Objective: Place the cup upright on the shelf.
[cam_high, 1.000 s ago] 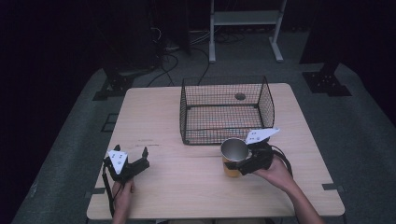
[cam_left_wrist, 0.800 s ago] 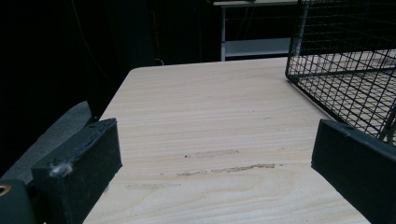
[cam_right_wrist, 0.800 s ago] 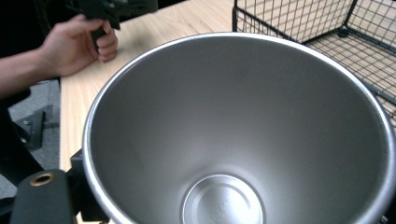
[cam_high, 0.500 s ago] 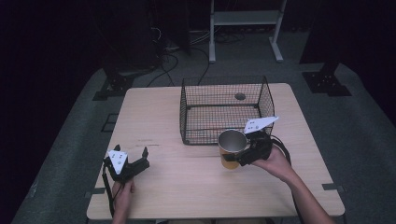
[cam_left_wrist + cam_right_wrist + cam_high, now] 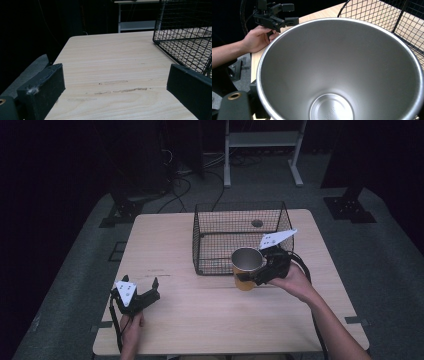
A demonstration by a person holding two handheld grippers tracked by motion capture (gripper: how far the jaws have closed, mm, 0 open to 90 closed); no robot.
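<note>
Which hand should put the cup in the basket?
Right. The right gripper already holds the metal cup beside the wire basket; the left gripper sits open and farther away.

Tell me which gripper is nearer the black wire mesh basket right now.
Right. The right gripper holds the orange steel-lined cup just in front of the black wire mesh basket. The left gripper sits open at the table's near-left, well apart from it.

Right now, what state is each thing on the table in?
cup: upright, empty, lifted at the basket's front wall.
right gripper: shut on the cup.
left gripper: open, holding nothing, low over the table.
wire basket: upright, open-topped, nothing visible inside.
</note>
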